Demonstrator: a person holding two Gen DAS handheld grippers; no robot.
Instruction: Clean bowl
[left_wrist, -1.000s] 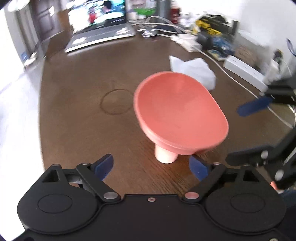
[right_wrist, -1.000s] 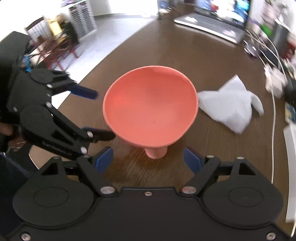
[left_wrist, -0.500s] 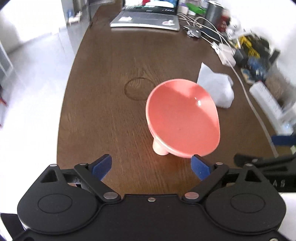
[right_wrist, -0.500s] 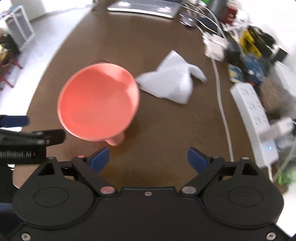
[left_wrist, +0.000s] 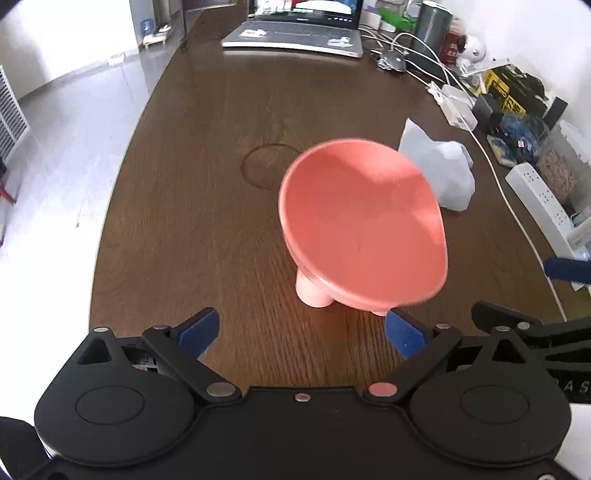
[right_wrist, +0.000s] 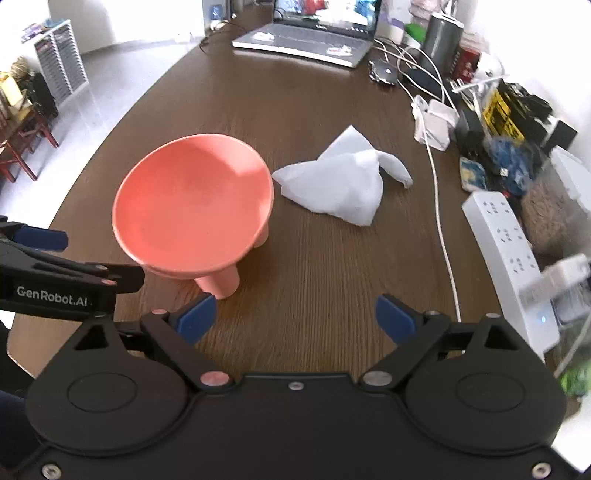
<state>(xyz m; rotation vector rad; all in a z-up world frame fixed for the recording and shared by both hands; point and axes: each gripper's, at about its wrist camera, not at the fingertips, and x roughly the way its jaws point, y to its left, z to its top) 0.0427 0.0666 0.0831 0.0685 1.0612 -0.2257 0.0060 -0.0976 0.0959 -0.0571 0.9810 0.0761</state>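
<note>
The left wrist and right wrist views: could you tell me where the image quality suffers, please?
Left wrist view: fisheye bends the table edges, the floor at left is blown out, and the pink bowl looks slightly soft. Right wrist view: the bowl and white tissue are sharp, the power strip end at far right smears, and the window corner top left is overexposed.

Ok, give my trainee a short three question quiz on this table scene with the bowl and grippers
1. True or false: the white crumpled tissue lies inside the pink footed plastic bowl.
2. Which gripper is holding something? A left gripper B right gripper C neither
3. Fill in: the bowl stands on the dark wooden ___.

Key: 1 false, it lies beside the bowl; 2 C, both are open and empty; 3 table.
</note>
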